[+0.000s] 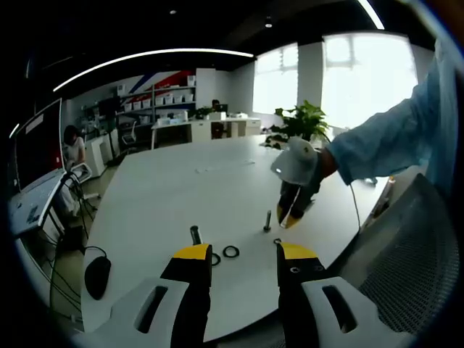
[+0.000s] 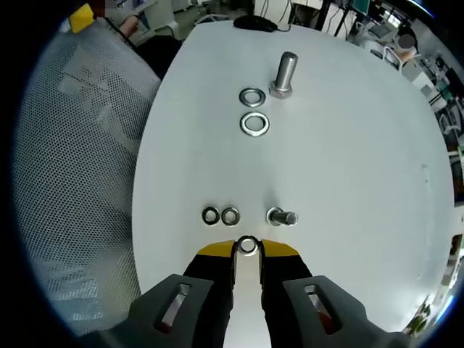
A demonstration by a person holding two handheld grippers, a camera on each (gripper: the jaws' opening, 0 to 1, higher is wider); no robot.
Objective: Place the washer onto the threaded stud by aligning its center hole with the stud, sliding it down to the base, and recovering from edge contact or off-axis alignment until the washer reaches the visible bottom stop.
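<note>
Right now my right tongs (image 2: pixel 247 250) pinch a small washer (image 2: pixel 247 246) between their yellow tips, low over the white tabletop (image 2: pixel 348 159). Just ahead stands the small threaded stud (image 2: pixel 282 217), apart from the washer, with two spare small washers (image 2: pixel 220 215) lying side by side to one side of it. Farther across the tabletop a larger bolt (image 2: pixel 286 74) stands upright beside two bigger washers (image 2: pixel 254 110). A mesh chair back (image 2: pixel 80 159) sits against the tabletop's near edge. My left tongs (image 1: pixel 244 255) are spread wide and hold nothing, with a dark ring (image 1: pixel 230 251) between the tips. A computer mouse (image 1: pixel 97 276) rests by the tabletop's edge.
</note>
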